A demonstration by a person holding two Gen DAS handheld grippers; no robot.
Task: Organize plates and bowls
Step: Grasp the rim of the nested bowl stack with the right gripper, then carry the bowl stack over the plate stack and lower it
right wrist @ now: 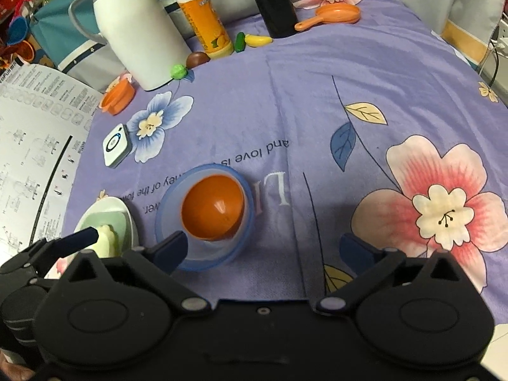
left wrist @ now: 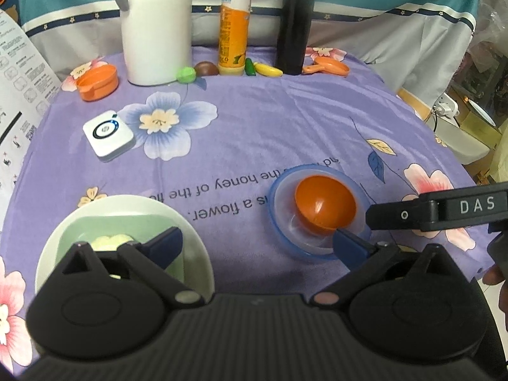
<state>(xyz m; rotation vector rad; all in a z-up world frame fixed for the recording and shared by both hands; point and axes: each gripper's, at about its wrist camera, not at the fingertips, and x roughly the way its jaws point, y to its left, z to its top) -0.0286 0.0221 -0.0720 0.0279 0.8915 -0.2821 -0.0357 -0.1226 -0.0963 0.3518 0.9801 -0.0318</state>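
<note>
An orange bowl (left wrist: 325, 204) sits tilted inside a clear blue-rimmed bowl (left wrist: 285, 222) on the purple cloth; both also show in the right wrist view, orange bowl (right wrist: 212, 211), blue-rimmed bowl (right wrist: 168, 203). A white plate (left wrist: 190, 222) holds a pale green square dish (left wrist: 104, 225) with a small cream piece (left wrist: 111, 241); the plate also shows in the right wrist view (right wrist: 127, 209). My left gripper (left wrist: 257, 244) is open, one finger over the plate, the other at the blue-rimmed bowl's near edge. My right gripper (right wrist: 263, 247) is open, its left finger at that bowl's near rim.
At the back stand a white jug (left wrist: 155, 25), an orange bottle (left wrist: 233, 25) and a black cylinder (left wrist: 295, 31), with toy food, an orange cup (left wrist: 96, 82) and an orange toy pan (left wrist: 330, 66). A white square device (left wrist: 108, 135) lies left. Printed sheets hang past the left edge.
</note>
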